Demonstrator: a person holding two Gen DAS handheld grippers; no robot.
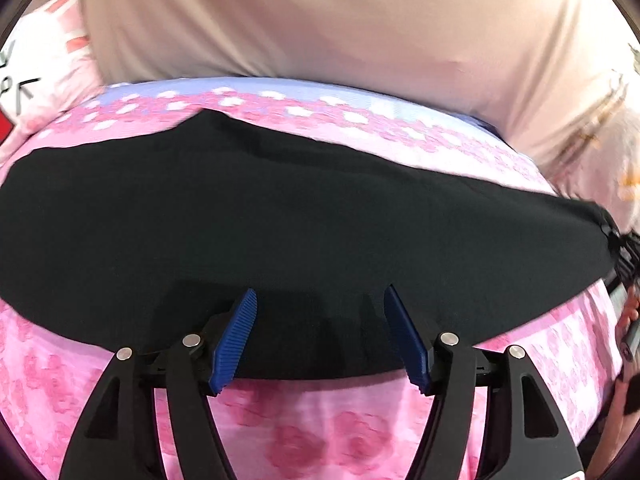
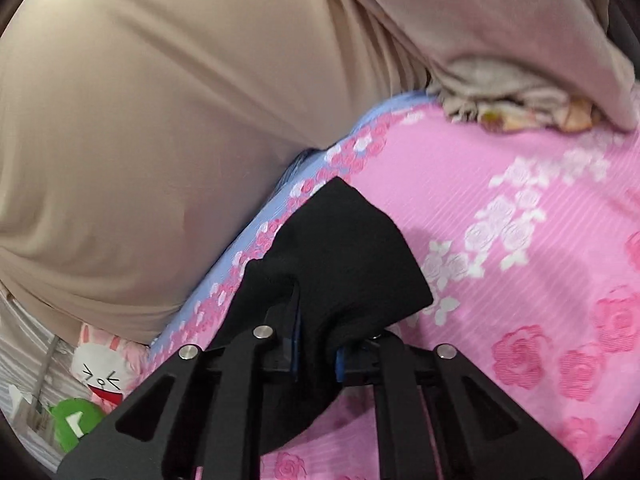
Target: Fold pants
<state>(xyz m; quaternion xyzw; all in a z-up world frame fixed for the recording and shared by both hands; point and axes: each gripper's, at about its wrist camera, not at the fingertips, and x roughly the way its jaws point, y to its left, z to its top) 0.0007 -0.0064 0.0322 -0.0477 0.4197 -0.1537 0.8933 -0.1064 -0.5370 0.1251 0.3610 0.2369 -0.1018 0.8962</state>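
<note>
The black pants (image 1: 280,216) lie spread across a pink rose-patterned bed sheet (image 1: 340,432). My left gripper (image 1: 320,300) is open, its blue fingertips (image 1: 240,332) hovering over the near edge of the pants, holding nothing. My right gripper (image 2: 316,344) is shut on one end of the black pants (image 2: 344,248), with the cloth bunched between the jaws and lifted off the sheet (image 2: 520,208). The right gripper's frame shows at the far right edge of the left wrist view (image 1: 628,264).
A person in a beige top (image 1: 320,20) stands close at the far side of the bed (image 2: 140,120). A white bunny pillow (image 1: 44,80) lies at the left; it also shows in the right wrist view (image 2: 100,364). Crumpled beige bedding (image 2: 512,96) lies at the back right.
</note>
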